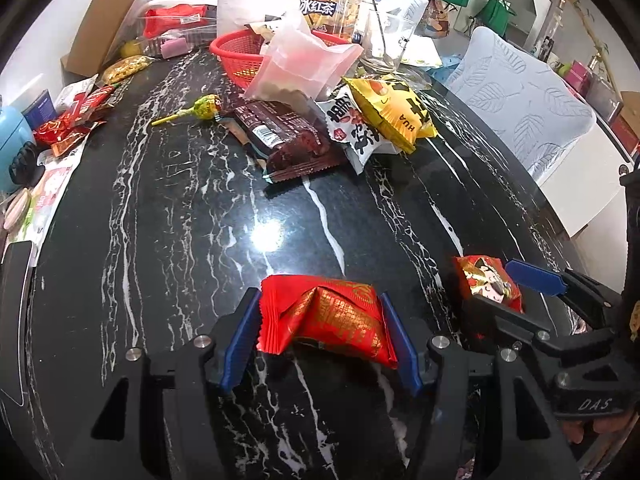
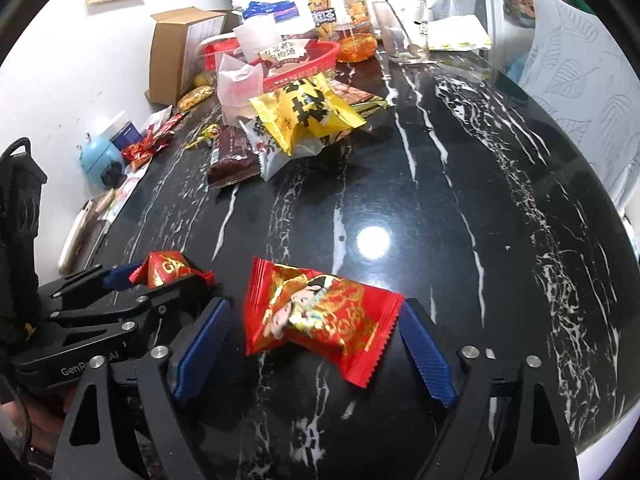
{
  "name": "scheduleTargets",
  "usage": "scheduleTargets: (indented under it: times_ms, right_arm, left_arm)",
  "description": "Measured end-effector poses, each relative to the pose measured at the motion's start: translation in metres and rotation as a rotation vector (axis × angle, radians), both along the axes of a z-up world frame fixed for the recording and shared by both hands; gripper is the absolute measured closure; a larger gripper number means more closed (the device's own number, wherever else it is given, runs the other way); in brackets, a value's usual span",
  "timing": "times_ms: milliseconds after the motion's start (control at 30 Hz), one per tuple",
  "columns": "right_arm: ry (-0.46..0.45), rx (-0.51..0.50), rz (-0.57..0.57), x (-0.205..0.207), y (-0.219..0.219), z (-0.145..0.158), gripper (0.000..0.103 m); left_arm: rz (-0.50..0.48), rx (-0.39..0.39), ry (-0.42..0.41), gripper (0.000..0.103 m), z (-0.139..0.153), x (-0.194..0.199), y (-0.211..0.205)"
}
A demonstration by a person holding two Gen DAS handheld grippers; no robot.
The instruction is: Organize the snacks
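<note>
**Two red packets bracketed near the table edge, basket waiting far back**

At the near left, the left gripper (image 1: 326, 334) has its blue pads touching both ends of a red-and-gold snack packet (image 1: 330, 318), pinching it where it lies on the black marble table (image 1: 180, 220); the crumpled wrapper suggests real pressure. Just to its right, the right gripper (image 2: 316, 344) straddles a second red packet with a cartoon figure (image 2: 320, 316). Its pads stand spread, with a clear gap at the left pad and the right pad at the wrapper's corner, so this looks like a grasp being lined up rather than made. Far back, the other snacks are heaped against a red basket (image 1: 236, 50): a brown bar (image 1: 288, 140), a yellow bag (image 1: 394, 114), a lollipop (image 1: 196, 108). The basket, judging by the task, is the likely destination.
</note>
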State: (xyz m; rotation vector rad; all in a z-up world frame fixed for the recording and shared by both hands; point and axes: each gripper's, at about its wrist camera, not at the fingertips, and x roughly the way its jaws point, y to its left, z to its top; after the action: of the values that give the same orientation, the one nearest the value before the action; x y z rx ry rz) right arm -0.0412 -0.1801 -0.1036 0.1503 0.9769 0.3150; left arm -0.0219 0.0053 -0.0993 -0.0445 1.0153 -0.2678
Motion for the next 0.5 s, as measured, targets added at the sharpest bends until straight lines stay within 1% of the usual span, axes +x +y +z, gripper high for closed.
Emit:
scheduleTargets:
  times_ms: [100, 167, 233, 267, 300, 333, 367, 400, 500]
  right_arm:
    - [-0.010, -0.039, 0.000, 0.001, 0.005, -0.001, 0.014]
    - [-0.015, -0.100, -0.003, 0.002, 0.010, -0.002, 0.014]
    - [-0.026, -0.136, -0.003, 0.002, 0.012, -0.003, 0.021]
    - [-0.038, -0.162, -0.007, 0.001, 0.014, -0.003, 0.028]
    - [-0.045, -0.184, -0.010, 0.000, 0.015, -0.004, 0.034]
    - [-0.049, -0.194, -0.012, 0.000, 0.014, -0.004, 0.036]
    - [-0.052, -0.198, -0.010, -0.001, 0.013, -0.004, 0.038]
    - [-0.052, -0.194, -0.005, -0.001, 0.012, -0.003, 0.044]
    - [-0.052, -0.166, -0.016, -0.001, 0.006, -0.002, 0.050]
  left_arm:
    - [0.005, 0.007, -0.003, 0.044, 0.000, 0.001, 0.001]
    - [0.007, 0.013, -0.006, 0.044, -0.001, 0.001, 0.001]
    - [0.007, 0.022, -0.010, 0.044, -0.001, 0.001, 0.000]
    - [0.006, 0.027, -0.013, 0.044, -0.001, 0.000, 0.000]
    - [0.006, 0.027, -0.015, 0.044, -0.001, 0.000, 0.000]
    - [0.007, 0.027, -0.015, 0.044, -0.001, 0.000, 0.000]
    - [0.006, 0.028, -0.015, 0.044, -0.001, 0.000, 0.000]
    - [0.006, 0.028, -0.015, 0.044, -0.001, 0.000, 0.000]
    - [0.008, 0.027, -0.012, 0.044, -0.001, 0.000, 0.000]
